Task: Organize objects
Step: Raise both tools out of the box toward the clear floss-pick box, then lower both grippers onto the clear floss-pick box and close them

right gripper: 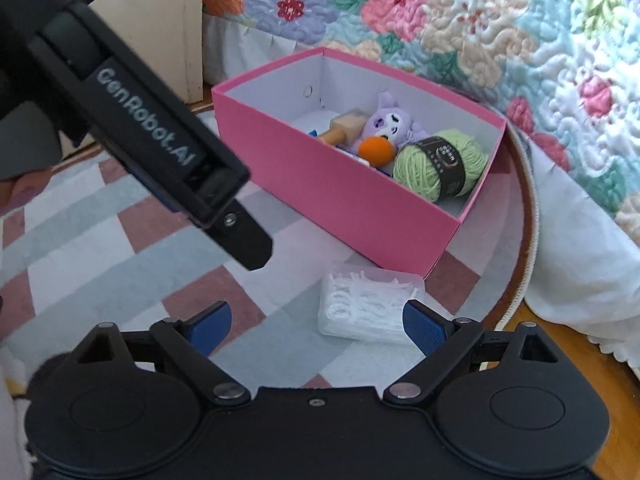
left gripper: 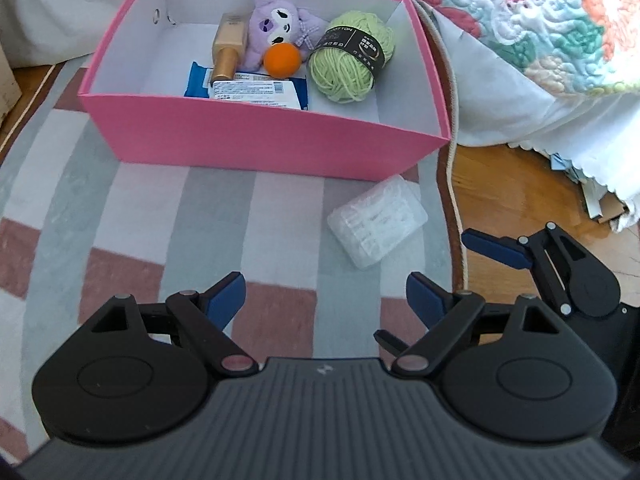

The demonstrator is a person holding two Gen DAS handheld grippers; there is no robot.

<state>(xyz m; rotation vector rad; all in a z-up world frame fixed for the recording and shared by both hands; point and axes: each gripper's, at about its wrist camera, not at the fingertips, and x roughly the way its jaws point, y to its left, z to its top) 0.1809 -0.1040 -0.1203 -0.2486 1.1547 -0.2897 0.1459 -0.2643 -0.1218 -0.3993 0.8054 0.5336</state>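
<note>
A pink box [left gripper: 256, 136] [right gripper: 320, 196] stands on the striped rug. In it lie a purple plush toy [left gripper: 276, 28] [right gripper: 388, 122], an orange ball [left gripper: 281, 60] [right gripper: 374, 151], a green yarn ball [left gripper: 348, 58] [right gripper: 436, 164], a beige bottle [left gripper: 228, 46] [right gripper: 344, 126] and a blue packet [left gripper: 256, 88]. A clear plastic case of floss picks [left gripper: 378, 220] [right gripper: 368, 306] lies on the rug just outside the box's near right corner. My left gripper [left gripper: 325, 300] is open and empty over the rug. My right gripper [right gripper: 316, 322] is open, low, with the case just ahead of its right finger.
A striped rug [left gripper: 160, 216] [right gripper: 100, 248] covers a wooden floor [left gripper: 520, 184]. A bed with a flowered quilt [left gripper: 540, 12] [right gripper: 480, 20] and white skirt stands behind and right of the box. The left gripper's body [right gripper: 132, 132] crosses the right wrist view's upper left.
</note>
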